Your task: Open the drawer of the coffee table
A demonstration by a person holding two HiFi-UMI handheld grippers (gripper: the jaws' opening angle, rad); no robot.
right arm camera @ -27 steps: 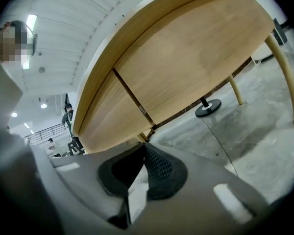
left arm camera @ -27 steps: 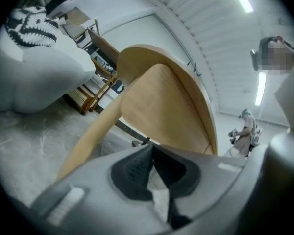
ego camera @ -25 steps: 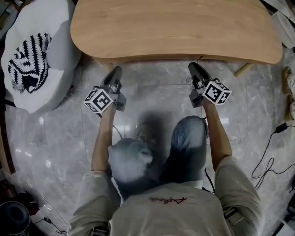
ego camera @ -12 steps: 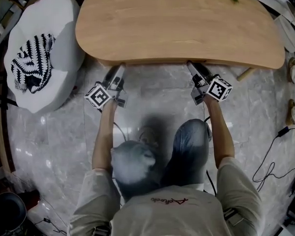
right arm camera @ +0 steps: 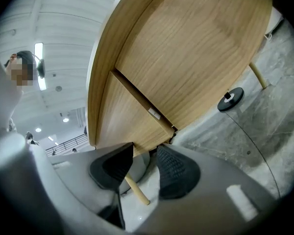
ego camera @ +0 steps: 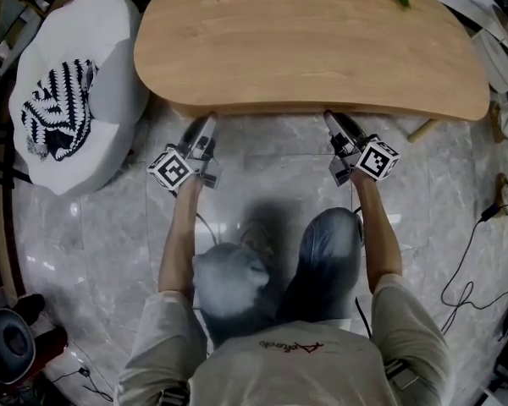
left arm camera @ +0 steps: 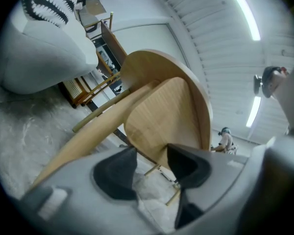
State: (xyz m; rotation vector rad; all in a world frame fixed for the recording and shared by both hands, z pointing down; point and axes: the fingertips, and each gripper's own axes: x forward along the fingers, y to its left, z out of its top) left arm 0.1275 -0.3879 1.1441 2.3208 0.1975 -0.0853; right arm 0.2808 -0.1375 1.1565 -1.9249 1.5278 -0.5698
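Observation:
The oval wooden coffee table (ego camera: 313, 45) fills the top of the head view, and its drawer is hidden under the top. In the right gripper view the drawer's front panel (right arm camera: 127, 126) shows under the tabletop, with a dark seam along it. My right gripper (right arm camera: 143, 169) is open just below that panel's lower edge. Its jaws have just been closing slightly, with nothing pinched. My left gripper (left arm camera: 151, 168) is open too. The wooden underside panel (left arm camera: 161, 116) reaches down to its gap, and its jaws have also just been closing a little. Both grippers (ego camera: 205, 127) (ego camera: 334, 121) point at the table's near edge.
A white pouf (ego camera: 110, 83) with a black-and-white patterned cloth (ego camera: 55, 112) stands at the table's left. A wooden leg (ego camera: 420, 130) sticks out at the right. Cables (ego camera: 470, 260) lie on the marble floor. My knees (ego camera: 322, 252) are right behind the grippers.
Both grippers' jaws have spread apart since a second ago. Their tips stand slightly nearer the table's near edge, now just under it.

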